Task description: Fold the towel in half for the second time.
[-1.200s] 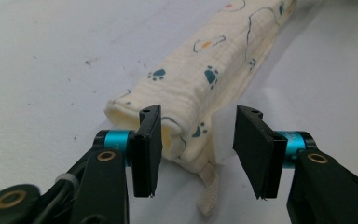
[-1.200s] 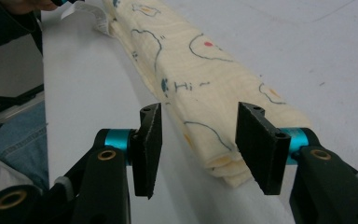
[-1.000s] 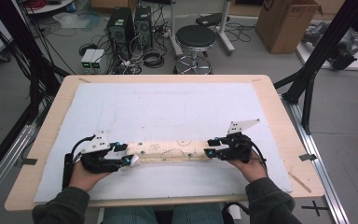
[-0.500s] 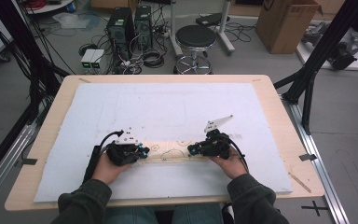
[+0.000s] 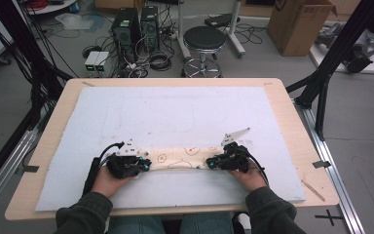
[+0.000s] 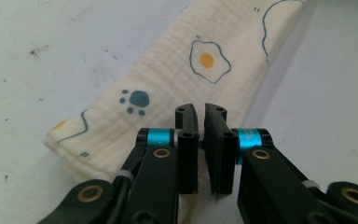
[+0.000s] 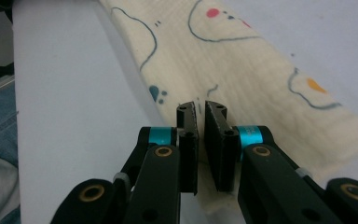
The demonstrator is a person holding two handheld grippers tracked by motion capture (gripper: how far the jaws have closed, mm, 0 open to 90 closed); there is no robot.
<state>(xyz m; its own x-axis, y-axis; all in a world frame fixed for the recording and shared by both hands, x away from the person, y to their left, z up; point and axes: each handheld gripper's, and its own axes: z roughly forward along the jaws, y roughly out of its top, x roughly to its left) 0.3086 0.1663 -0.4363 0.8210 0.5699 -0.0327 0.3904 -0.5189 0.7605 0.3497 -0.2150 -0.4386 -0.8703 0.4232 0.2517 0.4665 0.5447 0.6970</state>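
A cream cloth (image 5: pixel 185 158) printed with fried eggs and paw marks lies folded into a long strip on the white mat (image 5: pixel 175 112), near the front. My left gripper (image 5: pixel 146 165) sits at the strip's left end and my right gripper (image 5: pixel 212 162) at its right end, both pointing inward. In the left gripper view the jaws (image 6: pixel 200 109) stand almost together, pinching the cloth (image 6: pixel 168 79) at its near edge; they closed and have just eased open a little. In the right gripper view the jaws (image 7: pixel 199 107) have just closed on the cloth (image 7: pixel 242 70) at its edge.
The mat covers most of the wooden table (image 5: pixel 292 122). Behind the table stand a black stool (image 5: pixel 204 39), computer towers (image 5: pixel 136 24) with cables and a cardboard box (image 5: pixel 297 24). Black frame posts (image 5: pixel 321 83) rise at both sides.
Both hands have moved inward along the strip and down onto its ends. Both grippers' jaws have gone from open to nearly shut.
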